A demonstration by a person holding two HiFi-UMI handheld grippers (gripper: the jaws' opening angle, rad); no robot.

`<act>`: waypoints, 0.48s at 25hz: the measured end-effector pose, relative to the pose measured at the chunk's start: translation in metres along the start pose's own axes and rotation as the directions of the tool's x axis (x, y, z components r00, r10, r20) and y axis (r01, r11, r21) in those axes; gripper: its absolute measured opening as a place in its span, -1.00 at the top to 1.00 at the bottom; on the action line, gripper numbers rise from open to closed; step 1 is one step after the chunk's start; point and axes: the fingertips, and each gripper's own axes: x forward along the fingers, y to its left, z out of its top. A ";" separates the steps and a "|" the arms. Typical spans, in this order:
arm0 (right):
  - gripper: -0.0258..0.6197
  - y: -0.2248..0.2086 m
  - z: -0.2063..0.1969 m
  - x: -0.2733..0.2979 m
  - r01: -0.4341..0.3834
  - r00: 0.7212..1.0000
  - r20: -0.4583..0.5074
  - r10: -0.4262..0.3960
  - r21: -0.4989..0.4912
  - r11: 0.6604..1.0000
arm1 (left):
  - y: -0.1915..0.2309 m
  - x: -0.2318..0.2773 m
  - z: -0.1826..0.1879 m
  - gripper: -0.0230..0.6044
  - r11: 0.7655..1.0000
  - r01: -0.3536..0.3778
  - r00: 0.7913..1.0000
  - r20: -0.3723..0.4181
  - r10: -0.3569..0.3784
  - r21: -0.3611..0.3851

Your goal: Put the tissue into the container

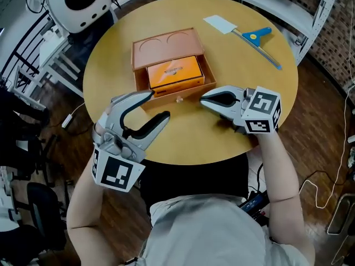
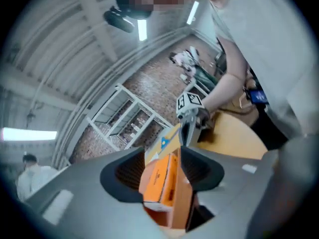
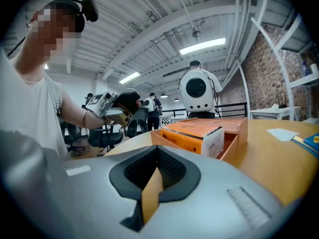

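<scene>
- left claw (image 1: 158,105): sits at the near left of the round bench (image 1: 238,71). its jaws are wide apart with nothing gripped. the tips point at the container's front corner and stop just short of it.
- container (image 1: 165,45): an orange-brown box in the middle of the bench, its front part open at the top.
- tissue pack (image 1: 173,72): orange, and lies flat inside that open front part. it rises a little above the walls, and neither claw touches it.
- right claw (image 1: 204,100): low over the bench just right of the container's front edge. its jaws are closed together on nothing, with the tips pointing left.
- card (image 1: 220,23) and blue tool (image 1: 258,36): lie at the far right of the bench, well apart from the container.
</scene>
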 end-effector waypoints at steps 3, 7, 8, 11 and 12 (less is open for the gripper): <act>0.91 0.001 0.001 0.000 -0.001 1.000 0.007 0.001 -0.001 1.000 | -0.014 0.003 -0.010 0.37 0.897 -0.065 0.997 0.002 0.073 -0.438; 0.91 0.001 0.001 -0.001 -0.001 1.000 0.016 0.001 -0.003 1.000 | 0.000 0.014 -0.025 0.40 0.682 -0.118 0.977 0.038 0.209 -0.722; 0.91 0.000 0.000 -0.001 -0.001 1.000 0.016 0.001 -0.005 1.000 | 0.004 0.015 -0.032 0.43 0.646 -0.134 0.972 0.028 0.234 -0.752; 0.91 0.001 0.001 -0.001 0.001 1.000 0.024 -0.001 -0.007 1.000 | 0.008 0.017 -0.053 0.49 0.566 -0.158 0.963 0.000 0.269 -0.810; 0.91 0.003 0.002 -0.001 -0.004 1.000 0.028 0.005 -0.009 1.000 | 0.008 0.018 -0.057 0.55 0.550 -0.161 0.963 -0.008 0.271 -0.819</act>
